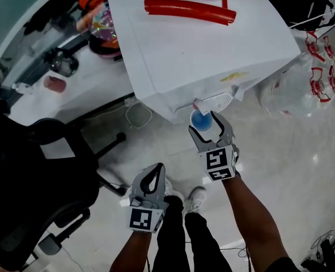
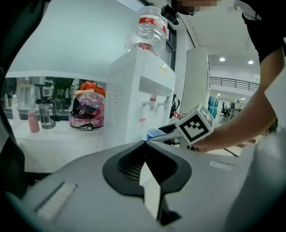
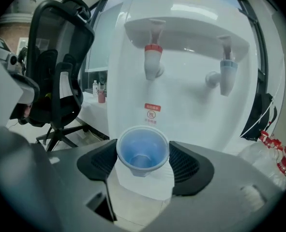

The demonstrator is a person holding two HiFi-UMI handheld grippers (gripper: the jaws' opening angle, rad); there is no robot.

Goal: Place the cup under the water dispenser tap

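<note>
A blue plastic cup (image 1: 200,119) (image 3: 143,151) sits upright between the pads of my right gripper (image 1: 208,126) (image 3: 143,159), which is shut on its sides. It hangs just in front of the white water dispenser (image 1: 212,61) (image 3: 181,100), below and a little short of the red tap (image 3: 153,59). A blue tap (image 3: 227,75) is to the right of it. My left gripper (image 1: 155,171) (image 2: 143,146) is lower and to the left, shut with nothing in it. From the left gripper view the cup (image 2: 155,133) shows beside the right gripper's marker cube (image 2: 195,124).
A black office chair (image 1: 48,169) (image 3: 60,81) stands to the left on the floor. Behind it a white desk (image 1: 88,86) carries a colourful helmet (image 2: 87,111) and a pink cup (image 1: 55,84). Empty water bottles (image 1: 303,89) lie right of the dispenser.
</note>
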